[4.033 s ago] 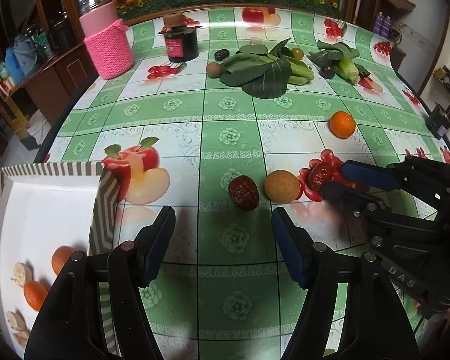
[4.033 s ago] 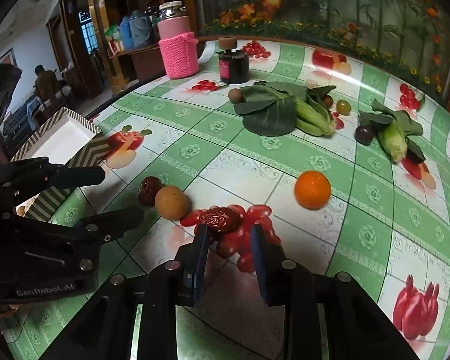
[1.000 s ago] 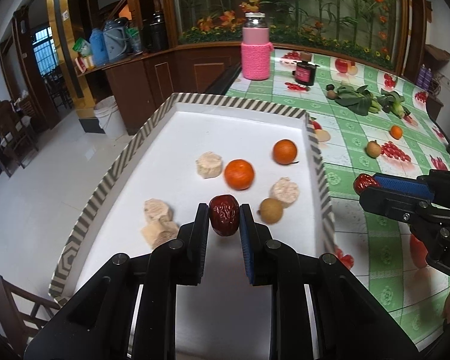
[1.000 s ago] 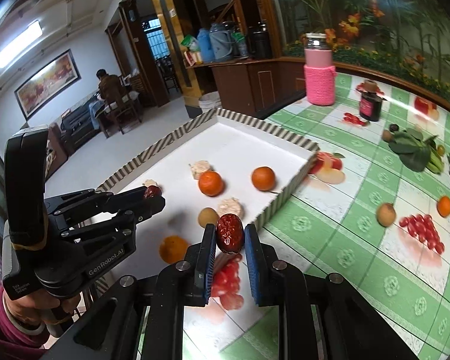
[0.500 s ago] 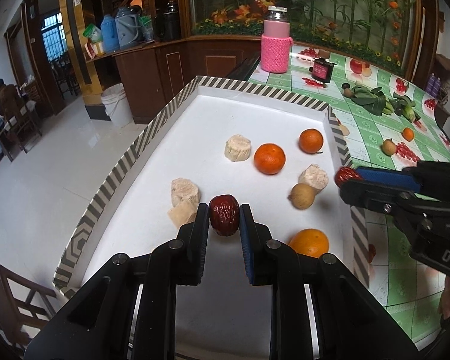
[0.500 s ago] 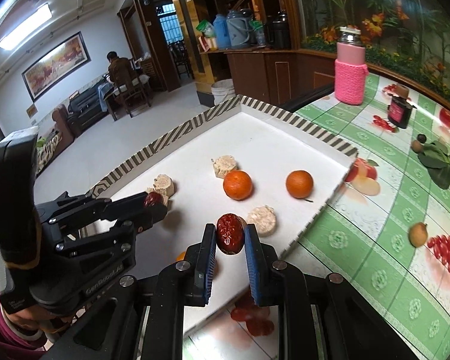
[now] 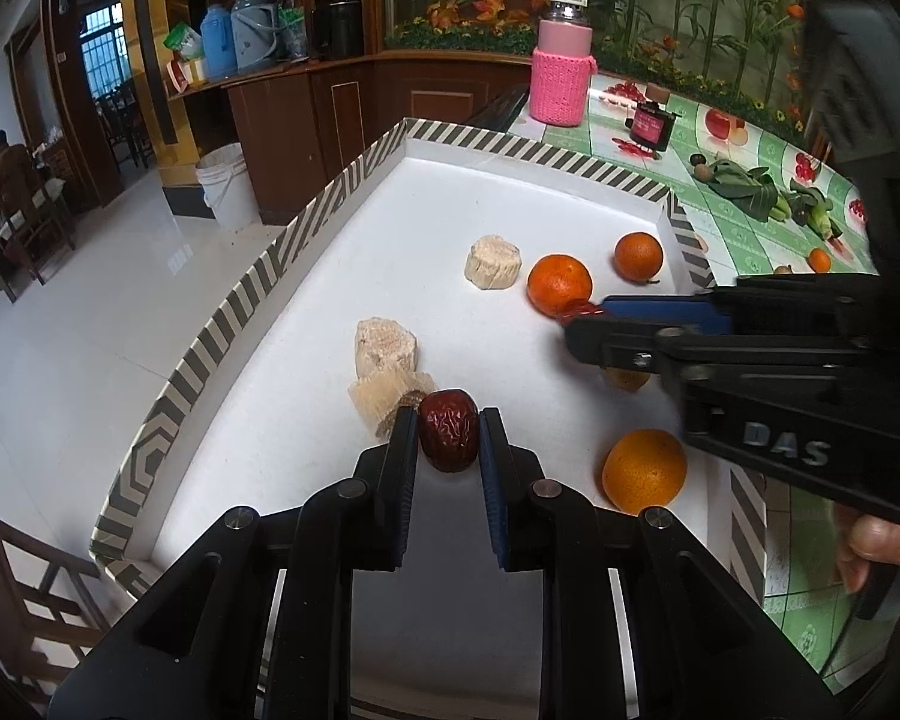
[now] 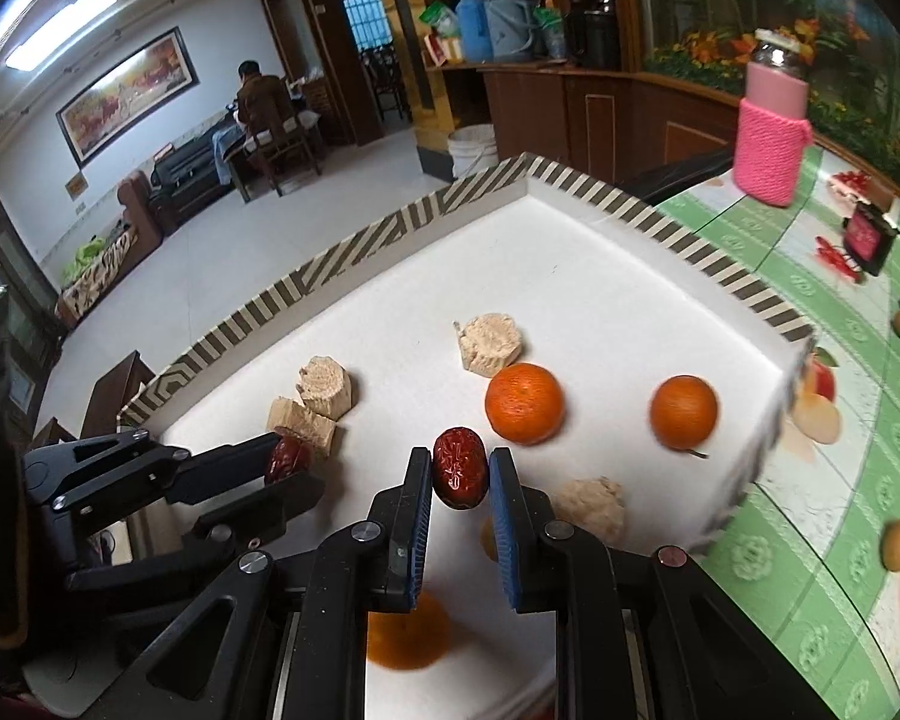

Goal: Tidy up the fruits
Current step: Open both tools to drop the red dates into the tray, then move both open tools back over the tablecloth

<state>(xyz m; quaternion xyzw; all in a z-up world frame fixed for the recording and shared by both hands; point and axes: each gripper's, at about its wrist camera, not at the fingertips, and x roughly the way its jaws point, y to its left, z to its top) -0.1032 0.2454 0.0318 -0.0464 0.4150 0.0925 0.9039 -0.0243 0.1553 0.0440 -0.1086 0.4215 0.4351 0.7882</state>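
Over the white tray [image 7: 306,240] with its striped rim, both tongs hang with fruit in their grip. Left gripper [image 7: 449,438] pinches a wrinkled red date [image 7: 448,429] between its blue pads, just beside two pale biscuit-like chunks [image 7: 384,348]. Right gripper [image 8: 461,471] pinches a second red date [image 8: 459,468] above the tray floor, near a mandarin [image 8: 525,402]. Another mandarin [image 8: 684,411] lies closer to the tray's far wall, a third orange fruit [image 7: 644,471] rests near the front, and more pale chunks are scattered about. Beside the tray runs the green fruit-patterned tablecloth [image 8: 840,510], where a brownish round fruit [image 8: 899,543] sits well apart.
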